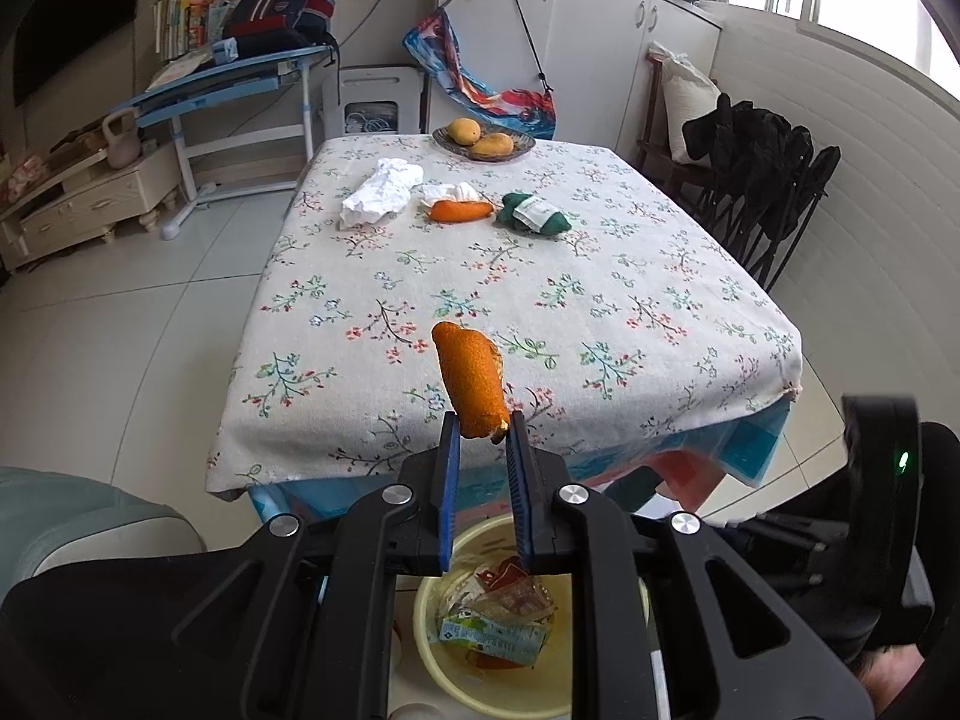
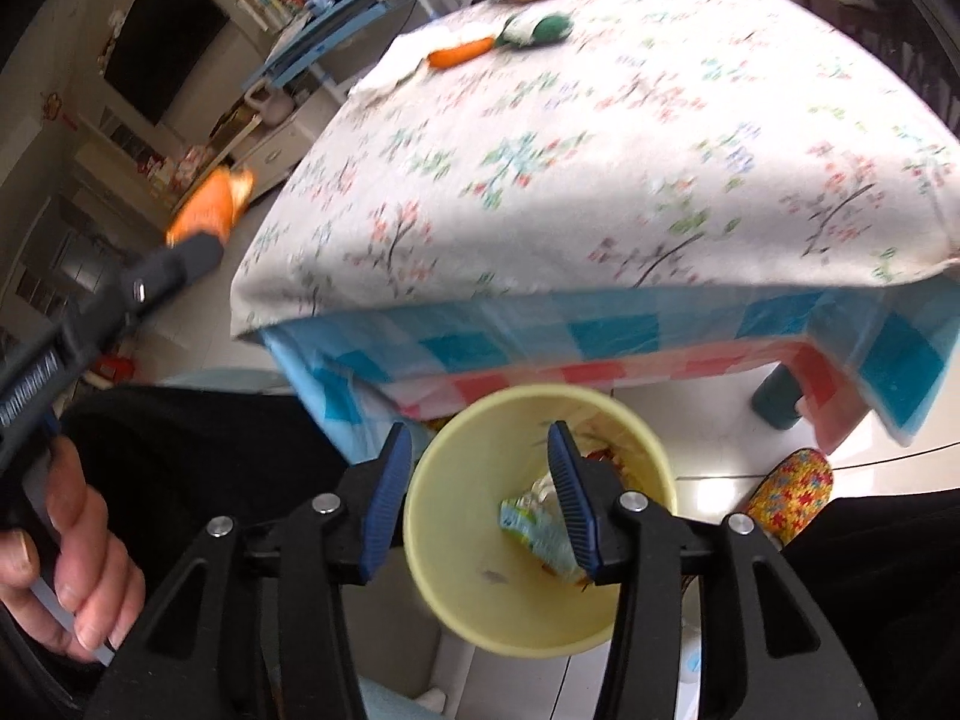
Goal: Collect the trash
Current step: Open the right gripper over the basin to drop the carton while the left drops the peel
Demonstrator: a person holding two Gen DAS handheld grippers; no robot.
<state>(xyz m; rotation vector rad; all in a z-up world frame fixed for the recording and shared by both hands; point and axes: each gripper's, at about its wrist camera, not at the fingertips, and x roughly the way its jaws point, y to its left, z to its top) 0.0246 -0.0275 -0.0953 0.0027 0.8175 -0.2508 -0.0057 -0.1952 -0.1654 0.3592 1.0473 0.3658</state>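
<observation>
An orange peel (image 1: 471, 381) is pinched at its lower end by the left gripper (image 1: 483, 429), jaws narrow, held up at centre frame in front of the table edge. Below it, at the bottom of the frame, a yellow bin (image 1: 504, 687) is seen holding wrappers. The right gripper (image 2: 480, 450) is held above the bin's mouth, jaws parted with nothing gripped. Left on the floral tablecloth (image 1: 600, 324) towards the top: crumpled paper (image 1: 381, 192), another orange peel (image 1: 459, 211), a green packet (image 1: 534, 213).

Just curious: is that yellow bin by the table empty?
No. The yellow bin already holds trash: a green-printed carton and crumpled wrappers lie inside.
</observation>
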